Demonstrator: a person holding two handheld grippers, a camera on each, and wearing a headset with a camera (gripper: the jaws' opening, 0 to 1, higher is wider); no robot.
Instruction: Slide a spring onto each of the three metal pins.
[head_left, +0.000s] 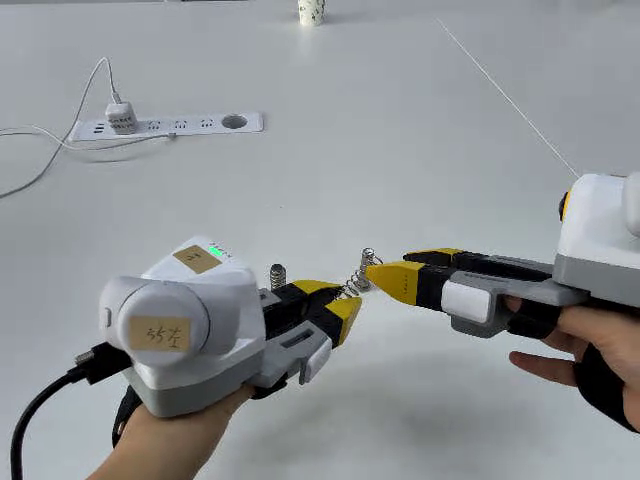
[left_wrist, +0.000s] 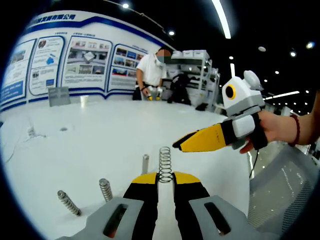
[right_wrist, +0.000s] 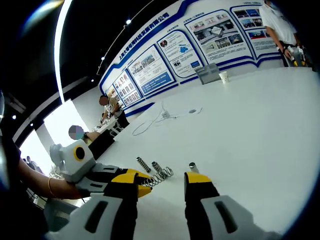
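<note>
Spring (left_wrist: 165, 161) is pinched at one end between the almost closed jaws of my left gripper (left_wrist: 165, 179) and stands up from the tips. Just beside it on the white table (left_wrist: 100, 135) is a bare pin (left_wrist: 145, 163), and the two loaded pins (left_wrist: 105, 189) next to it already carry springs. My right gripper (right_wrist: 166, 181) is wide open and empty, its tips near the spring's free end.
</note>
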